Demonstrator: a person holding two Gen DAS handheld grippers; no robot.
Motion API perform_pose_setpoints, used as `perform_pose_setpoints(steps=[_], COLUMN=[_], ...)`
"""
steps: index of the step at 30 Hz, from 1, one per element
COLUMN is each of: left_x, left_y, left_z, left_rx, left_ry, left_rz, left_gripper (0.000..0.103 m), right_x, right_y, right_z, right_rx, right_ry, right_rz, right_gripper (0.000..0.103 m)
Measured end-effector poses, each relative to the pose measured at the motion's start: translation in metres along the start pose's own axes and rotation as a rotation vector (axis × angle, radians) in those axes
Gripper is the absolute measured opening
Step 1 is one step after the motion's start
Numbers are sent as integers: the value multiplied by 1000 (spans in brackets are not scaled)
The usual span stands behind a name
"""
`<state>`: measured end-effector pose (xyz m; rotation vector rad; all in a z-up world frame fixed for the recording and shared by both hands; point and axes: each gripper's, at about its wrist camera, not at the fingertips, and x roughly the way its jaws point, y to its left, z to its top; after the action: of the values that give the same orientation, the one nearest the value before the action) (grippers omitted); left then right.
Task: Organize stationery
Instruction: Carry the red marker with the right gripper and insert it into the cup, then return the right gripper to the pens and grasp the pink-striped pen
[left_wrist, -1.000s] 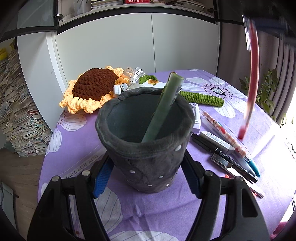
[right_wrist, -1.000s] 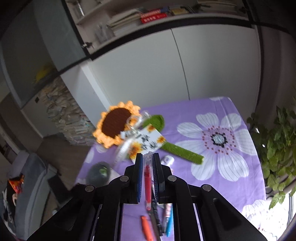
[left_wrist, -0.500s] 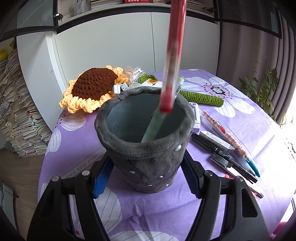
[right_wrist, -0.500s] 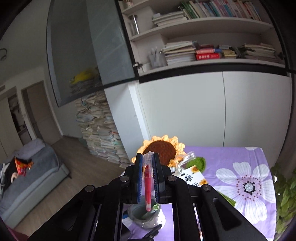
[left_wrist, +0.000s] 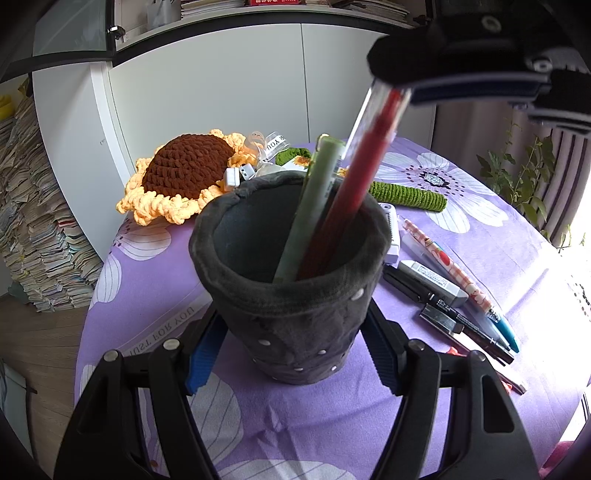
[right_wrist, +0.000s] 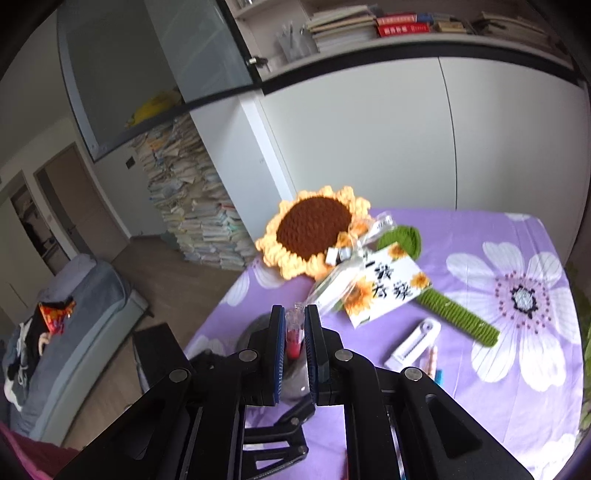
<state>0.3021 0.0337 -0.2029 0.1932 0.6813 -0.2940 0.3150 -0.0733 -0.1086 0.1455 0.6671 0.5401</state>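
A dark grey felt pen cup stands on the purple flowered tablecloth, and my left gripper is shut on its lower sides. A pale green pen leans inside it. My right gripper is shut on the upper end of a red pen; the pen's lower end reaches down into the cup beside the green one. In the left wrist view the right gripper hangs above the cup at the upper right. In the right wrist view only the red pen top shows between the pads.
Several pens and markers and a white correction-tape case lie right of the cup. A crocheted sunflower with a green stem and a card lies behind. White cabinets, a paper stack and a plant surround the table.
The right gripper has come down and across with the red pen; its tip, earlier right of and then at the rim, now sits deep inside the cup. The left gripper kept still.
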Motion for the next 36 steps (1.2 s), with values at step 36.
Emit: perform_pose_setpoints(steps=[36], left_x=[0], left_y=[-1], left_z=[-2], left_rx=[-2], left_ry=[6], left_rz=[4], left_gripper=[71], right_x=[82], right_y=[-127], right_z=[-18], right_rx=[256], right_ry=[354], right_rz=[-263], right_gripper=[32])
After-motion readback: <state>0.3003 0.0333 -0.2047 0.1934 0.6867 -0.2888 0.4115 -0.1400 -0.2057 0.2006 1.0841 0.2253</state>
